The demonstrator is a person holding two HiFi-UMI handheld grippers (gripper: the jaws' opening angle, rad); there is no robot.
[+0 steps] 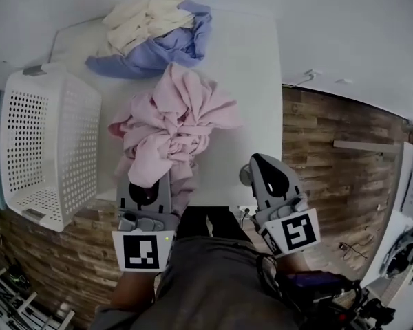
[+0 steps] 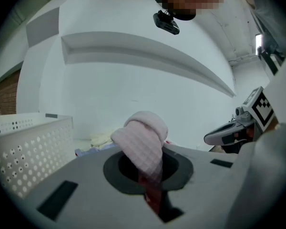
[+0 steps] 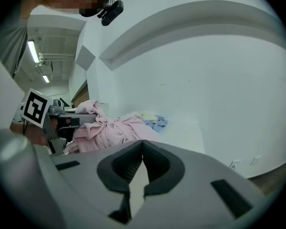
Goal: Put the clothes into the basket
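A crumpled pink garment (image 1: 173, 119) lies on the white table (image 1: 251, 74). My left gripper (image 1: 147, 185) is shut on its near edge, and a fold of the pink cloth (image 2: 144, 142) bulges up between the pads in the left gripper view. To its right, my right gripper (image 1: 259, 162) hangs over the table's near edge; its jaws (image 3: 142, 145) are shut with nothing in them. A white perforated laundry basket (image 1: 48, 150) stands left of the table, also seen at the left gripper view's left edge (image 2: 24, 147). The pink heap (image 3: 115, 128) shows beyond the right jaws.
A blue garment (image 1: 166, 47) and a cream one (image 1: 141, 19) lie bunched at the table's far end. A wood-patterned floor (image 1: 330, 150) runs right of the table. Cables and equipment (image 1: 406, 253) sit at the far right, a white wall behind.
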